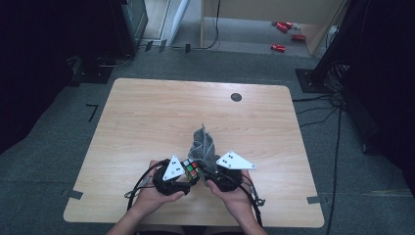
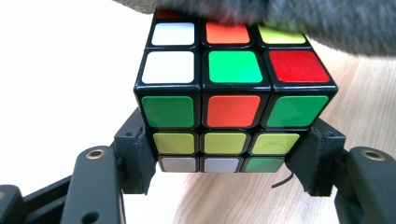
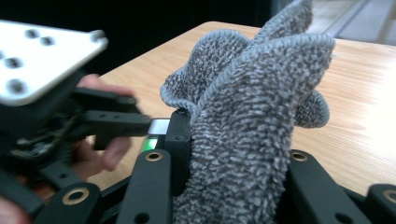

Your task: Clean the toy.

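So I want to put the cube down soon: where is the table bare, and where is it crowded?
The table is bare over its whole far half, up to the round dark cap, and along its left and right edges. The near middle is crowded: the left gripper clamps the Rubik's cube, and the right gripper grips the grey cloth that touches the cube.

A lab or recording room is showing here: a bare wooden desk (image 1: 147,117) is standing on grey carpet (image 1: 68,105), black drapes (image 1: 29,58) are hanging at both sides, and cables (image 1: 318,105) are trailing across the floor far beyond the jaws.
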The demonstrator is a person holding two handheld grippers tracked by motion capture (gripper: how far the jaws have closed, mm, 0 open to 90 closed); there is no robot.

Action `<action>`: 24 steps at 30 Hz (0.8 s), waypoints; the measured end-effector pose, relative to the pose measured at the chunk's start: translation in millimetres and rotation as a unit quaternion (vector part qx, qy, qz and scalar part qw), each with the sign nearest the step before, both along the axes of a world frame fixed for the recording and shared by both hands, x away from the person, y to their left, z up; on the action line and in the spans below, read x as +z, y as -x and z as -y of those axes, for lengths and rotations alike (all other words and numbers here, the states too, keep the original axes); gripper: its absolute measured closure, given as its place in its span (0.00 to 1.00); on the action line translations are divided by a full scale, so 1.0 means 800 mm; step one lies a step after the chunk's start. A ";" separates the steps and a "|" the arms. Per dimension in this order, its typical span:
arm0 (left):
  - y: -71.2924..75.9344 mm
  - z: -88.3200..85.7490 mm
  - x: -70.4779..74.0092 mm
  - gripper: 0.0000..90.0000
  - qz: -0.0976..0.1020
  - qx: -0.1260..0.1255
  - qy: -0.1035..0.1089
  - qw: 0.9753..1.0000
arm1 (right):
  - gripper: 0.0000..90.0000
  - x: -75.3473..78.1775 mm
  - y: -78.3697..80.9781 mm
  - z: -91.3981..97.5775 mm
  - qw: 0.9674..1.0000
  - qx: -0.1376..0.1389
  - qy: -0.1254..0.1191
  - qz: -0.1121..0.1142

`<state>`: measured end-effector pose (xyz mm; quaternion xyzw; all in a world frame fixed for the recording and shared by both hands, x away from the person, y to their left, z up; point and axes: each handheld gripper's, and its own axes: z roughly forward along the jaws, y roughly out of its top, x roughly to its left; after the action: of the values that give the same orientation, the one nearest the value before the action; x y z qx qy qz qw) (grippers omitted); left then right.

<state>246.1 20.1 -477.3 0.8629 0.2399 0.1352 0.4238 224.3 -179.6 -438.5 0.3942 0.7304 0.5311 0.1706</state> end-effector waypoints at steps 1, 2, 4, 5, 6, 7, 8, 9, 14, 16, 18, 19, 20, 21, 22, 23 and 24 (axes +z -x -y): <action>0.001 0.002 -0.001 0.38 0.000 -0.001 0.000 1.000 | 0.75 0.000 0.003 -0.007 1.000 0.015 0.003 0.003; 0.002 0.003 -0.002 0.38 0.001 -0.003 -0.002 1.000 | 0.75 0.000 0.006 -0.015 0.999 0.030 0.007 0.008; 0.003 0.006 -0.003 0.38 0.003 -0.004 -0.007 1.000 | 0.75 -0.001 0.012 -0.026 0.999 0.045 0.017 0.014; 0.003 0.005 -0.003 0.38 0.004 -0.003 -0.008 1.000 | 0.75 -0.002 0.012 -0.028 0.999 0.046 0.019 0.017; 0.003 0.005 -0.003 0.38 0.004 -0.002 -0.008 1.000 | 0.75 -0.003 0.011 -0.027 0.999 0.045 0.017 0.016; 0.002 0.004 -0.002 0.38 0.004 -0.001 -0.007 1.000 | 0.75 -0.004 0.008 -0.023 0.999 0.043 0.008 0.013; 0.002 0.002 -0.002 0.38 0.005 0.000 -0.007 1.000 | 0.75 -0.004 0.006 -0.019 0.999 0.038 0.002 0.010; 0.001 0.001 -0.001 0.38 0.004 0.001 -0.005 1.000 | 0.75 -0.004 0.003 -0.013 1.000 0.024 0.000 0.010; -0.001 0.000 -0.001 0.38 0.002 0.004 0.001 1.000 | 0.75 -0.005 -0.003 0.005 1.000 -0.013 -0.009 0.000; 0.000 0.002 -0.003 0.38 0.001 0.004 -0.006 1.000 | 0.74 -0.005 0.002 -0.006 1.000 -0.003 0.008 0.008; 0.001 0.004 -0.005 0.38 0.001 0.004 -0.012 1.000 | 0.74 -0.007 0.009 -0.022 0.999 0.024 0.020 0.018; 0.001 0.004 -0.006 0.38 0.001 0.003 -0.014 1.000 | 0.74 -0.008 0.012 -0.029 0.999 0.033 0.025 0.023; 0.001 0.004 -0.006 0.38 0.001 0.004 -0.013 1.000 | 0.73 -0.009 0.014 -0.034 0.998 0.039 0.033 0.027; 0.001 0.003 -0.006 0.38 0.002 0.004 -0.012 1.000 | 0.74 -0.009 0.014 -0.035 0.998 0.040 0.035 0.030; 0.001 0.003 -0.004 0.38 0.003 0.005 -0.006 1.000 | 0.73 -0.008 0.013 -0.033 0.998 0.040 0.031 0.028; 0.001 0.002 -0.003 0.38 0.003 0.005 -0.003 1.000 | 0.74 -0.007 0.009 -0.025 0.999 0.036 0.018 0.023; 0.001 0.001 -0.002 0.38 0.005 0.005 -0.002 1.000 | 0.74 -0.006 0.006 -0.018 1.000 0.023 0.011 0.018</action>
<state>245.7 19.3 -478.6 0.8617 0.2416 0.1423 0.4230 219.7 -165.0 -443.2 0.3657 0.7415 0.5342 0.1761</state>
